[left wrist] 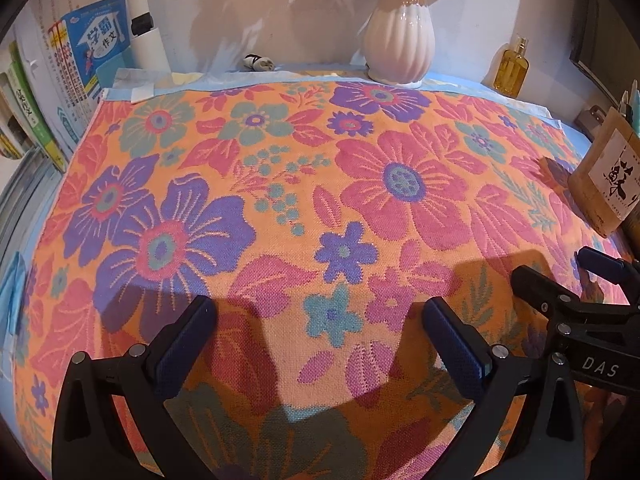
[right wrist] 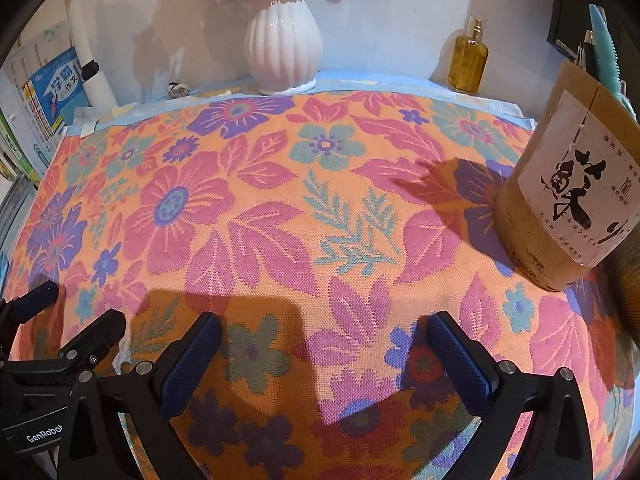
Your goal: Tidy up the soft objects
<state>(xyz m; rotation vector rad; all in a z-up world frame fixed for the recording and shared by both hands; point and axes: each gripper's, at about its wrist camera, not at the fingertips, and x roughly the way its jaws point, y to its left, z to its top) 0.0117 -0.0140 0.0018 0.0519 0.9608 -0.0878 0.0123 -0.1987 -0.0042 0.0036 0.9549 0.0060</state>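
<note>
Left wrist view: floral towel [left wrist: 320, 200] lies flat, covering the table to its rear edge | your left gripper [left wrist: 320, 344] and right gripper [right wrist: 324, 356] hover wide apart, empty, over the near edge | judged light, limp, coarse-woven, not slippery | pinch near corners; bamboo holder [right wrist: 560, 200] stands on the right edge and may tip.

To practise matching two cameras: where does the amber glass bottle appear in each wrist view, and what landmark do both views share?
Left wrist view: amber bottle at upper right, against the wall.
Right wrist view: amber bottle right of centre near the top, against the wall.
Shared landmark: the white ribbed vase, to the bottle's left in both.
</note>
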